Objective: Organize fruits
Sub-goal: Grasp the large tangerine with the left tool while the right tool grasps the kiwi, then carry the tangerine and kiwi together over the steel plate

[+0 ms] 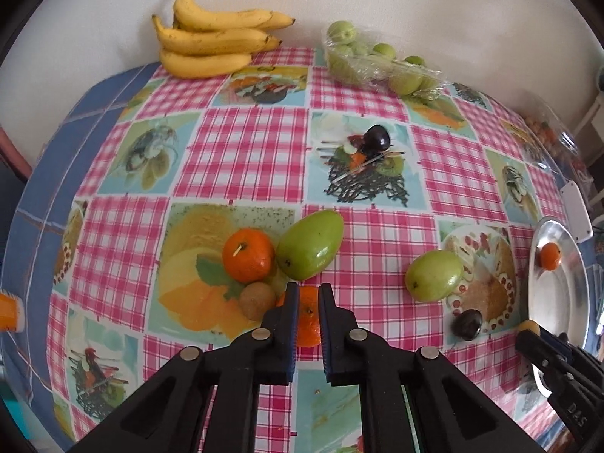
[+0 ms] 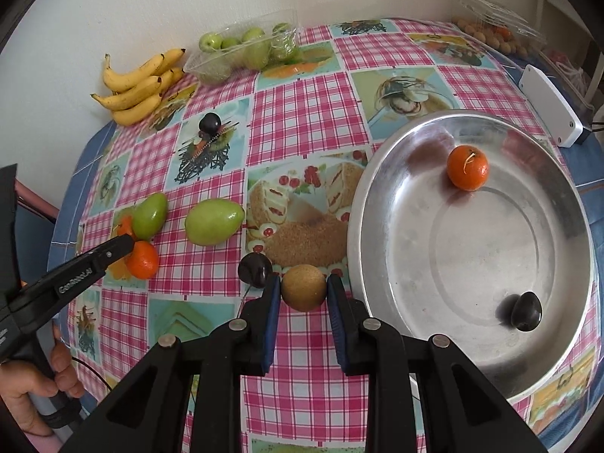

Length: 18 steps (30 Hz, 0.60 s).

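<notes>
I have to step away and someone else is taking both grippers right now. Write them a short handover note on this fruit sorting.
Left gripper: shut on a mandarin on the table.
Right gripper: shut on a kiwi beside the metal bowl.
In the bowl: one mandarin and one dark plum.
Left on the tablecloth: another mandarin, a second kiwi, two green mangoes, two plums.
Bananas and the tray of green fruit sit untouched by the wall.
Next, probably: carry both held fruits to the bowl.
</notes>
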Available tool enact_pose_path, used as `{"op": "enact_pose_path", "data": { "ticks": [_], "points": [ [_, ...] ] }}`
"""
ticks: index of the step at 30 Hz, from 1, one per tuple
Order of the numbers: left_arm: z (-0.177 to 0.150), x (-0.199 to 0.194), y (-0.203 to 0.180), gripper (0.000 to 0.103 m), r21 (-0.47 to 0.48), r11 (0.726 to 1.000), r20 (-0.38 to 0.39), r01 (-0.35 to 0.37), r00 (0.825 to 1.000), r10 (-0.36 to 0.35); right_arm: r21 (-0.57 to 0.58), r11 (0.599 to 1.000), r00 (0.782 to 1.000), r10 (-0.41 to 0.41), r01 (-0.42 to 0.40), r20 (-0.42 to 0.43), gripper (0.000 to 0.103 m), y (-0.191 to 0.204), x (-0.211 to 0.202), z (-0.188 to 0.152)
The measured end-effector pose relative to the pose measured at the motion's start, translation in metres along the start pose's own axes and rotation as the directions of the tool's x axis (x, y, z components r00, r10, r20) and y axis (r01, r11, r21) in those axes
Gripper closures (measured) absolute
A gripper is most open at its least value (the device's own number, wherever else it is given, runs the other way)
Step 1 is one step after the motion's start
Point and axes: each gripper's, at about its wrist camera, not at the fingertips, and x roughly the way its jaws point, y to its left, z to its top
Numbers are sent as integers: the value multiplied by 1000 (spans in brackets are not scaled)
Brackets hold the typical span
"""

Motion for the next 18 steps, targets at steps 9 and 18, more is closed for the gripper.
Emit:
{"op": "enact_pose_path", "data": {
  "ticks": [9,18],
  "points": [
    [-3,12,0,57,-13,1000,-30,-13,999,12,5,1000,1000,10,-10,-4,77,-2,-2,-1],
    [-9,23,-16,61,70,993,-28,-93,995,95,7,1000,1000,9,-9,-12,77,-2,0,-2]
  ]
}}
